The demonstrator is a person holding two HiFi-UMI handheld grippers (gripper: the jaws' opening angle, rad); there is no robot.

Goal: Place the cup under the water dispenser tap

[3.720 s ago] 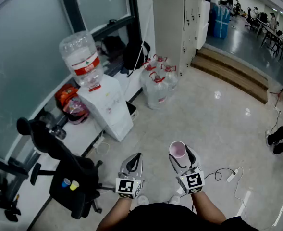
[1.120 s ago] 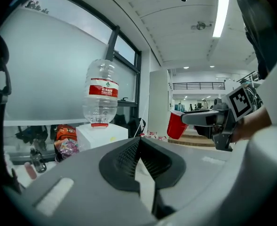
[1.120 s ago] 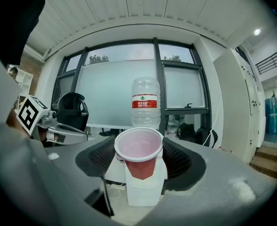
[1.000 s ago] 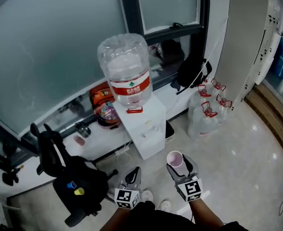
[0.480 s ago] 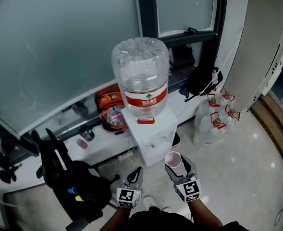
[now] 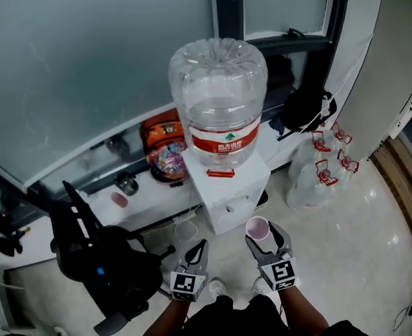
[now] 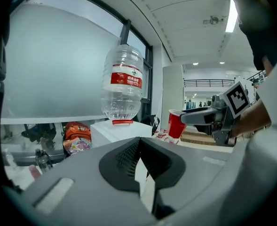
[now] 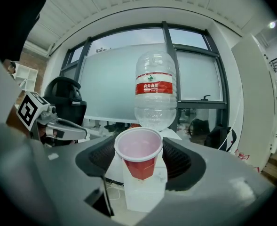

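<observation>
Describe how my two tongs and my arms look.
The left tongs and right tongs match. Both have light grey shells that taper to a point, with black ribbed pads inside. Each carries a white cube printed with black square markers: left cube, right cube. No cables show. The person wears a dark top.
</observation>
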